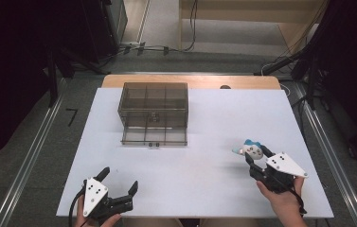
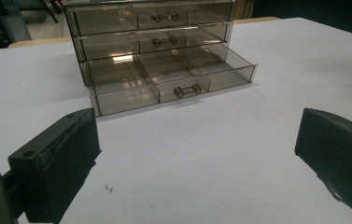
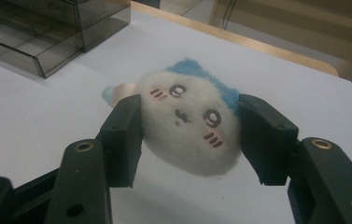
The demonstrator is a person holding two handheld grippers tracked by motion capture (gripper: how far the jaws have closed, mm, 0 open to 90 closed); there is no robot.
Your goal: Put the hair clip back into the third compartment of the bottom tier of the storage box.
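A small white plush toy [image 3: 190, 121] with blue ears and a drawn face is squeezed between the two black jaws of my right gripper [image 3: 187, 140]. From above, the plush toy [image 1: 252, 150] lies at the right of the white table, with the right gripper [image 1: 255, 163] shut on it. A smoky clear drawer cabinet [image 1: 154, 112] stands at the back middle, its bottom drawer [image 2: 173, 81] pulled out and showing bare compartments. My left gripper [image 1: 119, 182] rests near the front left edge, open, with nothing between its jaws.
The white table top [image 1: 204, 127] lies on a wooden table whose far edge [image 1: 190, 80] shows behind the cabinet. Metal rails run along both sides on the floor. Cables and dark stands are beyond the table.
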